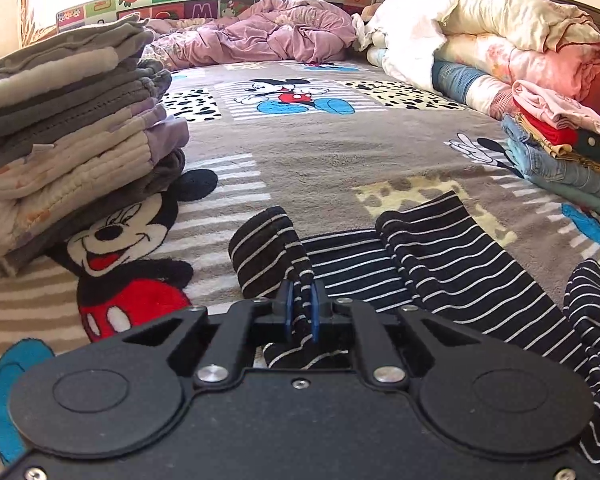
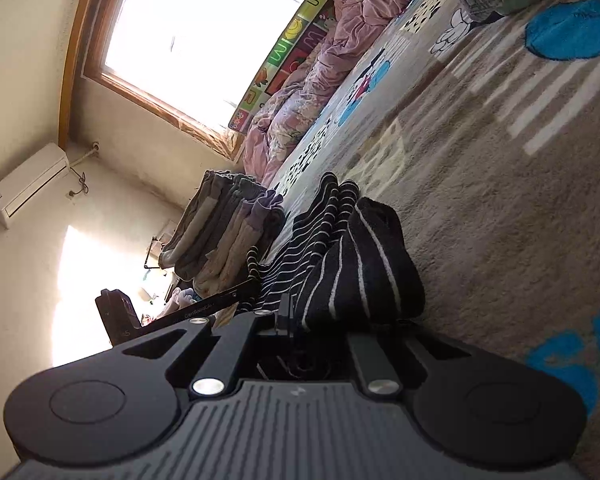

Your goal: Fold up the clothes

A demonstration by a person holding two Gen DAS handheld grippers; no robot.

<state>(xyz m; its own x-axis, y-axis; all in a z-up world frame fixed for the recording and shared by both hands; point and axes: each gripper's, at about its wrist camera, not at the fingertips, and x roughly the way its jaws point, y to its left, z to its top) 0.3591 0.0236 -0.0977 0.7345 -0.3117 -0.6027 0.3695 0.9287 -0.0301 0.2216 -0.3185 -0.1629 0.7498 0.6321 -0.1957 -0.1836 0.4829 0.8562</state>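
Both sets of jaws are clamped on the striped garment (image 1: 452, 264): the left gripper (image 1: 302, 304) pinches a fold of the black cloth with thin white lines between its blue pads, and the right gripper (image 2: 300, 316) bites a bunched edge of it. That garment lies rumpled on the cartoon-mouse blanket (image 1: 320, 160) covering the bed. A stack of folded grey and cream clothes (image 1: 72, 136) sits to the left, and a colourful pile (image 1: 560, 152) rests at the right.
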